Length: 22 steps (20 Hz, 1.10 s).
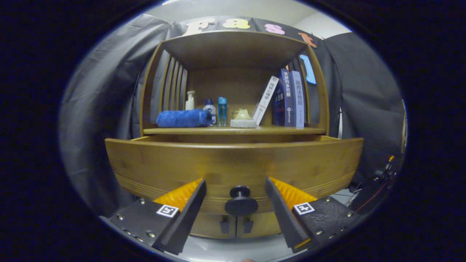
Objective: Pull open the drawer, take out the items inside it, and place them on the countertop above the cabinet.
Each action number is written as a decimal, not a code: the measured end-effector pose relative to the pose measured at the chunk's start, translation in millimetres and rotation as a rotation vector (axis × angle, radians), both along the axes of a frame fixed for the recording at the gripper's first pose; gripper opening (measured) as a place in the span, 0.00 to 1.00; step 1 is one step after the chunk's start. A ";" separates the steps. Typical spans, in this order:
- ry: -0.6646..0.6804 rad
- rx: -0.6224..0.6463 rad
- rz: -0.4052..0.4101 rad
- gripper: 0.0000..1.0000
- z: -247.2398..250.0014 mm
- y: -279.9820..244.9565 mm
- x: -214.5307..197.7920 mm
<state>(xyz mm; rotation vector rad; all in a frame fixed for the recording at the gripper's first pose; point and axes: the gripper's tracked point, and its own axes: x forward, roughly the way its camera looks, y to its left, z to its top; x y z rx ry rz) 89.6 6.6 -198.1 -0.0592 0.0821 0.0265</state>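
Note:
The wooden drawer (233, 160) stands pulled out from the cabinet toward me, its front panel wide across the view. Its inside is hidden behind the front panel. A round dark knob (241, 201) juts from the lower middle of the panel. My gripper (236, 182) is open, one finger on each side of the knob with a gap to both; neither finger touches it. Above the drawer lies the countertop (233, 130), a wooden shelf surface.
On the countertop stand a rolled blue towel (184, 118), a pump bottle (190, 100), two small bottles (222, 111), a pale soap-like object on a dish (243, 119) and several books (289, 99) leaning at the right. Two cabinet doors (236, 225) sit below the drawer.

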 end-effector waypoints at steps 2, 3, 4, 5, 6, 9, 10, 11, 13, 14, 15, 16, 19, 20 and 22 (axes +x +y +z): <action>0.006 0.038 0.009 0.99 -1.1 1.0 7.7; 0.011 0.054 0.009 0.99 -1.4 2.0 12.3; 0.018 0.052 0.004 0.99 -2.6 3.8 16.5; 0.017 0.029 -0.001 0.99 -1.2 4.3 19.1; 0.016 0.012 -0.002 0.99 -1.6 4.7 22.3; 0.021 0.017 -0.005 0.99 -3.1 6.4 33.0; 0.023 0.015 -0.006 0.99 -3.0 6.4 35.4; 0.025 0.011 -0.006 0.99 -2.5 6.1 38.1; 0.026 0.016 -0.006 0.99 -1.8 6.8 43.0; 0.028 0.020 -0.007 0.99 -2.4 6.9 46.3; 0.029 0.017 -0.007 0.99 -2.4 7.0 49.5; 0.031 0.016 -0.006 0.99 -2.2 7.1 51.7; 0.031 0.016 -0.005 0.99 -1.8 7.8 62.6; 0.033 0.017 -0.005 0.99 -2.3 8.3 66.3; 0.048 0.011 -0.006 0.99 -2.8 8.6 72.9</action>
